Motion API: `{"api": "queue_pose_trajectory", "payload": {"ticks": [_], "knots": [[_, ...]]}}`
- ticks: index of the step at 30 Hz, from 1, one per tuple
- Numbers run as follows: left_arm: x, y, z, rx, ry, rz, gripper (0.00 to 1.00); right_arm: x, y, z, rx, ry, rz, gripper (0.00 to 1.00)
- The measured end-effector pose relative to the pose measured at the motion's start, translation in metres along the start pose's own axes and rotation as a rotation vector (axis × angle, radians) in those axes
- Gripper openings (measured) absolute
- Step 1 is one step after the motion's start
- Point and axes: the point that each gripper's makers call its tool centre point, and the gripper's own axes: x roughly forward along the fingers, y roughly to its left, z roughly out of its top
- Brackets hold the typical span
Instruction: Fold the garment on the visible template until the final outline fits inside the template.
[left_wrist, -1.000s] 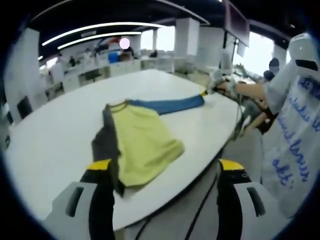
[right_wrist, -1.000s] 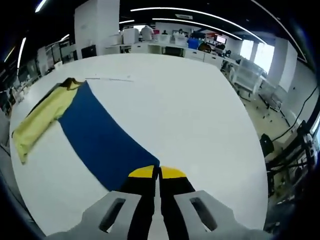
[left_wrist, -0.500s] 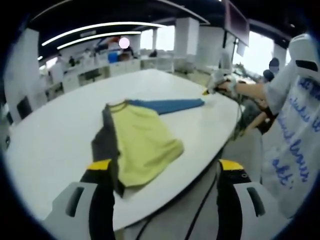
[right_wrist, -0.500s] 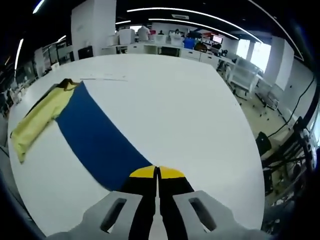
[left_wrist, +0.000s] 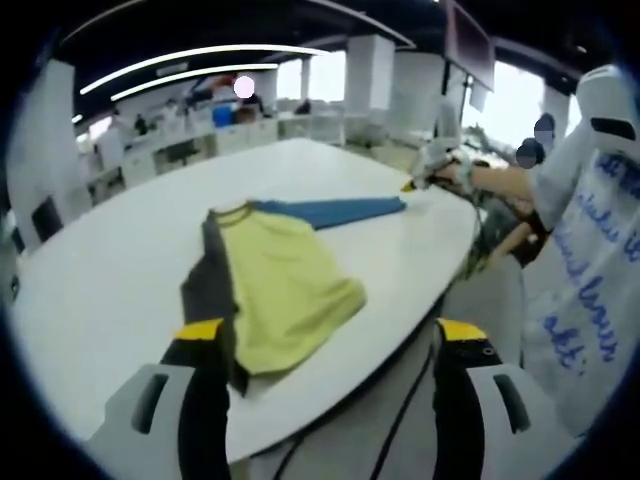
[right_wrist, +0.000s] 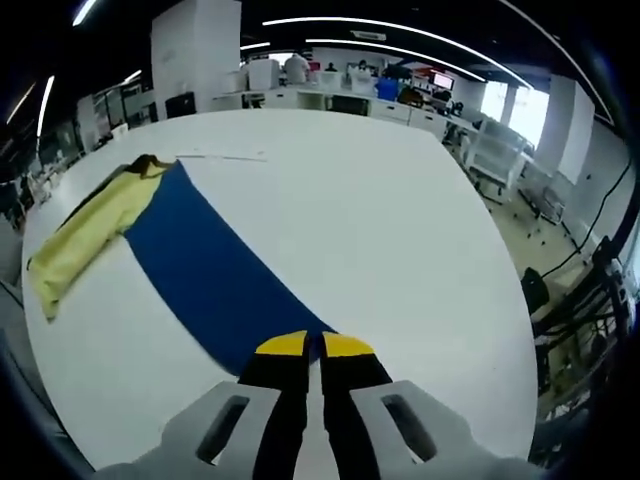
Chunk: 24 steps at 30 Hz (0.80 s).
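Left gripper (left_wrist: 325, 340), nearest, hangs with jaws spread wide and empty at the near edge of the white surface (left_wrist: 100, 290); its left jaw overlaps the dark sleeve of the garment (left_wrist: 285, 285), which lies just ahead with its yellow body flat. Right gripper (right_wrist: 313, 345) has its jaws pressed together on the end of the blue sleeve (right_wrist: 215, 280), probably drawing it straight for a fold. In the left gripper view it appears beyond, at the far sleeve tip. No template outline can be made out. Office desks (right_wrist: 330, 95) stand behind.
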Motion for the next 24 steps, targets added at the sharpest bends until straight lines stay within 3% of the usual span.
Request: {"api": "queue_pose_trajectory", "payload": {"ticks": [16,24], "knots": [[0.001,-0.003,-0.002,-0.002,0.004,-0.01,0.8,0.007,0.025,-0.035,0.04,0.058,0.081,0.21],[0.002,-0.003,0.001,0.003,-0.002,-0.014,0.79,0.008,0.038,-0.035,0.038,0.065,0.102,0.1]]}}
